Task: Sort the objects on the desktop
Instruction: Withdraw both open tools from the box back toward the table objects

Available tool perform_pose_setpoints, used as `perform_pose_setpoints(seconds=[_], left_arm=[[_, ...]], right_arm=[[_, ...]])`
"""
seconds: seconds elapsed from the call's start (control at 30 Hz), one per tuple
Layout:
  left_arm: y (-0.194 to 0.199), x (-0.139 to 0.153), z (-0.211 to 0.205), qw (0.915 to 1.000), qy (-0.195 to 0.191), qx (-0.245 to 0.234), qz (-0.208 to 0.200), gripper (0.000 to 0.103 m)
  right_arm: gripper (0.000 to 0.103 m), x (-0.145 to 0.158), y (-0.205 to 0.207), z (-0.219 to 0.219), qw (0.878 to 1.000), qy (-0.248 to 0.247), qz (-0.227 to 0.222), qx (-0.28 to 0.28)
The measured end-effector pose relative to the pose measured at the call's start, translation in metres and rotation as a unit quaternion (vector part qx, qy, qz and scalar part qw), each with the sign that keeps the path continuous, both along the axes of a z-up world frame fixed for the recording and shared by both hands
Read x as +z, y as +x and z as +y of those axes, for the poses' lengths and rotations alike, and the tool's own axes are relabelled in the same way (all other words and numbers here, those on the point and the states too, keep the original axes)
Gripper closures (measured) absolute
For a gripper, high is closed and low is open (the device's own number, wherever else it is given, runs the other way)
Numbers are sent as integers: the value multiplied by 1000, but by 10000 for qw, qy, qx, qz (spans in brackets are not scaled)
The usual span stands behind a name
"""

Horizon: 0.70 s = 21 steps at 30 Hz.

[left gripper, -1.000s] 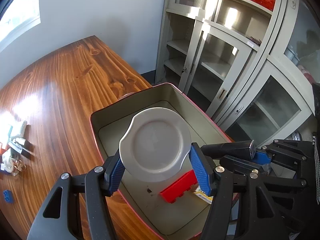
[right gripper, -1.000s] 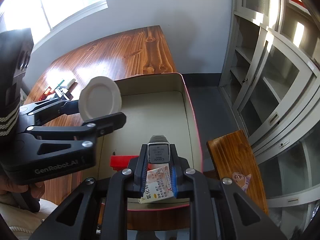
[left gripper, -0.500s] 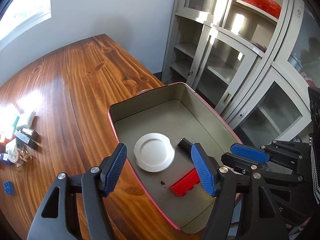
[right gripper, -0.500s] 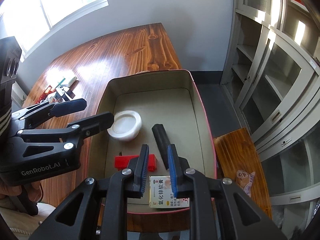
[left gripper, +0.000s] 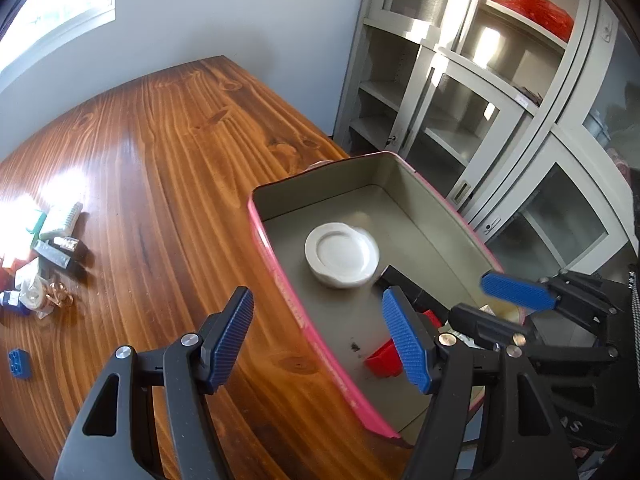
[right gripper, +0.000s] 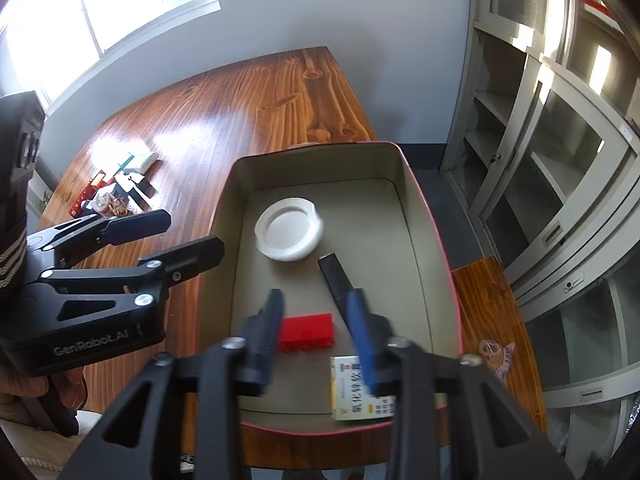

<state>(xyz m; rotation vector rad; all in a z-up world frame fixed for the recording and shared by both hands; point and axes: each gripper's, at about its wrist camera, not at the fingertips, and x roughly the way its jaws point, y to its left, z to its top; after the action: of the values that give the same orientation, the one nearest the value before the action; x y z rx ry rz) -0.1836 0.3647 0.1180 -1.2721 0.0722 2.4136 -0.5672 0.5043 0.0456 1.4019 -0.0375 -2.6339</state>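
Observation:
A pink-rimmed tin box stands at the end of the wooden table. Inside it lie a white round lid, a black bar, a red brick and a small medicine box. My left gripper hangs open over the tin's left rim with nothing between its pads. My right gripper hovers above the tin's near end. Its jaws are opening and blurred, and they hold nothing. The red brick and the bar show below them.
A pile of small items and a blue brick lie on the table's left side. A grey glass-door cabinet stands to the right. A low wooden stool beside the tin carries a clear wrapper.
The white lid left my left gripper and now lies in the tin. My right gripper let go of the black bar and the medicine box, and its jaws spread apart.

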Motion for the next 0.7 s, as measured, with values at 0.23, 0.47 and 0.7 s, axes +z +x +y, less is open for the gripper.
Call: perform_pose_setpoints(seconds=[0.23, 0.47, 0.7], left_arm=[[1, -2, -18, 10000, -11, -52, -49, 32], [0, -7, -44, 9998, -1, 63, -177, 32], [-2, -13, -72, 9991, -58, 271, -322, 32]], right_arm=[[46, 1, 0, -16, 10000, -7, -1, -67], [40, -1, -2, -41, 10000, 37, -34, 53], [36, -5, -6, -71, 9995, 16, -96, 289]])
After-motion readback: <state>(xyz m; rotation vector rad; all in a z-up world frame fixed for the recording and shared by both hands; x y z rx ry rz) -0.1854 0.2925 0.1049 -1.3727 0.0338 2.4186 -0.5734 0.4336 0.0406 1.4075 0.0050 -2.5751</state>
